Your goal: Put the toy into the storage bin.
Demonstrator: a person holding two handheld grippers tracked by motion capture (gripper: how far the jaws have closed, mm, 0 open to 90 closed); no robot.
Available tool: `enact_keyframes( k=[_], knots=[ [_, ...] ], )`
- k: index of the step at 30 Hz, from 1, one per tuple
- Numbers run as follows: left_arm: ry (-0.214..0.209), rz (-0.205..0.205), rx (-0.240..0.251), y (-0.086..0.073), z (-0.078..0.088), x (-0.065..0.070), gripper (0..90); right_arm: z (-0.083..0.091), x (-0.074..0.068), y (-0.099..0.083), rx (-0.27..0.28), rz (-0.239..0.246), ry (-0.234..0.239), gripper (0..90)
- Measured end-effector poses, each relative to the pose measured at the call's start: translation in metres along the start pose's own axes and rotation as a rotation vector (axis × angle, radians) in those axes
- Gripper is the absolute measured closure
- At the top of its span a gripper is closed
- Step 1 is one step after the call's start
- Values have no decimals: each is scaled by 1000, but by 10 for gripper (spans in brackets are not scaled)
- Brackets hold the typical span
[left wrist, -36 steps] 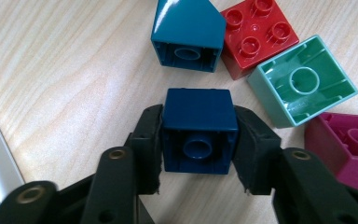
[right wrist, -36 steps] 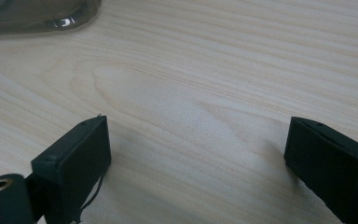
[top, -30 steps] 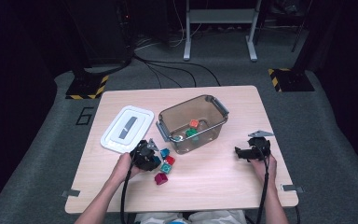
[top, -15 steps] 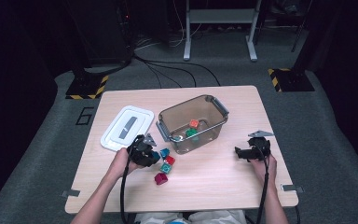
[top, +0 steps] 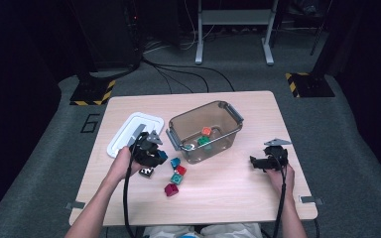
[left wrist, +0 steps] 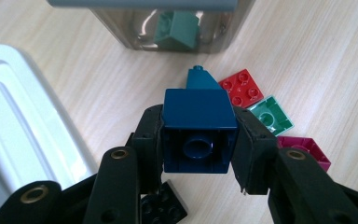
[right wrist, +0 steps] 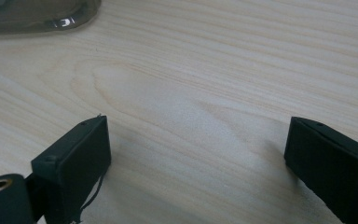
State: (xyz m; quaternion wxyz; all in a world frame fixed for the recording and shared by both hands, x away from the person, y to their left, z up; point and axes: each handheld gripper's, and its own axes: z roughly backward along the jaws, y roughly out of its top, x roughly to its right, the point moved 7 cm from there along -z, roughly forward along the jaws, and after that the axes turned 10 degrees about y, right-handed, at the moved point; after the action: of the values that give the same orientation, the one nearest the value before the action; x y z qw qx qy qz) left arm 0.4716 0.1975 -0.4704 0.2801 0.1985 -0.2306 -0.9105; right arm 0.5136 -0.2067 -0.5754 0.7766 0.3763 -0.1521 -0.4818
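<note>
Clamping one blue brick, the left gripper hangs above five loose bricks beside one bin and one lid, while the right gripper gapes empty.

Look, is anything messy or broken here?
Nothing looks broken or spilled. The white lid lies off beside the clear bin, and loose bricks sit on the table; the left tongs hold a dark blue brick.

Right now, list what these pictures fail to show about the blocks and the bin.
- Black block: left gripper view, mostly covered by the left gripper and cut by the bottom edge.
- Teal block: left gripper view, mostly hidden behind the held blue block.
- Bin: right gripper view, cut off by the top edge; contents unreadable.
</note>
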Motion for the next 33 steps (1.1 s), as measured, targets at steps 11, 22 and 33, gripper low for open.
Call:
enact_keyframes(
  k=[11, 22, 33],
  knots=[
    [20, -28, -7, 24, 18, -17, 587, 0, 0, 0, 0, -2, 0, 66],
    [39, -41, 6, 50, 33, -33, 587, 0, 0, 0, -2, 1, 1, 66],
    [44, -55, 24, 77, 42, -40, 587, 0, 0, 0, 0, -5, 0, 66]
  ],
)
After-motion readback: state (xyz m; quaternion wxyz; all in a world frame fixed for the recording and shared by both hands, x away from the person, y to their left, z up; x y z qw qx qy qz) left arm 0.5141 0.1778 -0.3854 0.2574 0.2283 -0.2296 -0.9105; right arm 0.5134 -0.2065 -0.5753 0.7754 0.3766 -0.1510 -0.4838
